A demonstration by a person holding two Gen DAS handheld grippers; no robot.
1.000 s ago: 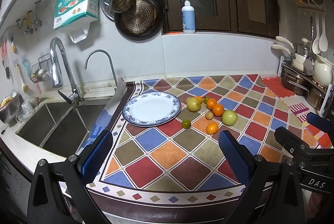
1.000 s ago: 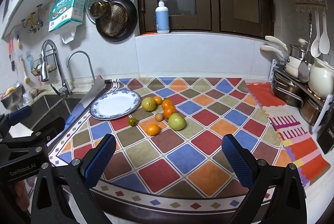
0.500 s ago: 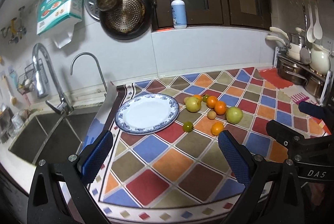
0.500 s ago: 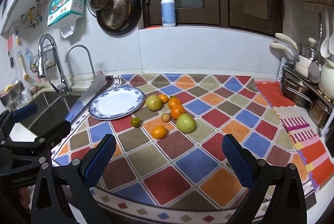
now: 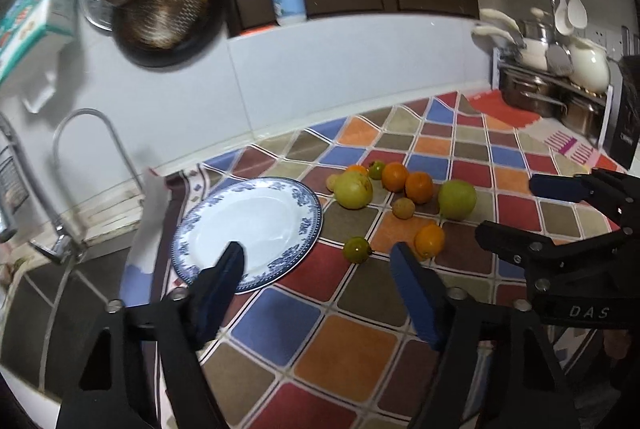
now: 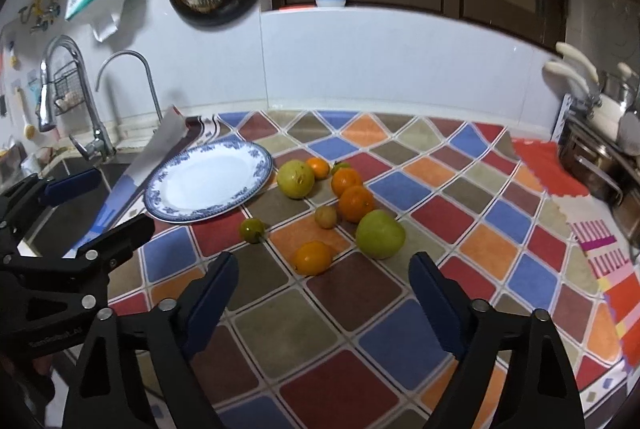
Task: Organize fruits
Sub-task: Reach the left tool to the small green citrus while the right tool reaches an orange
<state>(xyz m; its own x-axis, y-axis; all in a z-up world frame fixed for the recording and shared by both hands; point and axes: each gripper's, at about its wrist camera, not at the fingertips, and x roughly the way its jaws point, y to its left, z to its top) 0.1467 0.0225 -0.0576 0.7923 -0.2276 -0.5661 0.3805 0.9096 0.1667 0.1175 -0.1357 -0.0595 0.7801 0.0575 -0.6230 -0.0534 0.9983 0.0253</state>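
Left wrist view: left gripper held over the patterned mat, fingers spread apart, nothing between them.
Right wrist view: right gripper likewise spread wide and empty, above the mat.
Plate: blue-rimmed plate bare, at 10 o'clock from the right gripper.
Fruit: loose cluster on the mat at 3 o'clock of the plate; yellow-green fruit just beside the rim, green apple, orange, small green citrus nearest the grippers.
Sink: faucet at far 9 o'clock.
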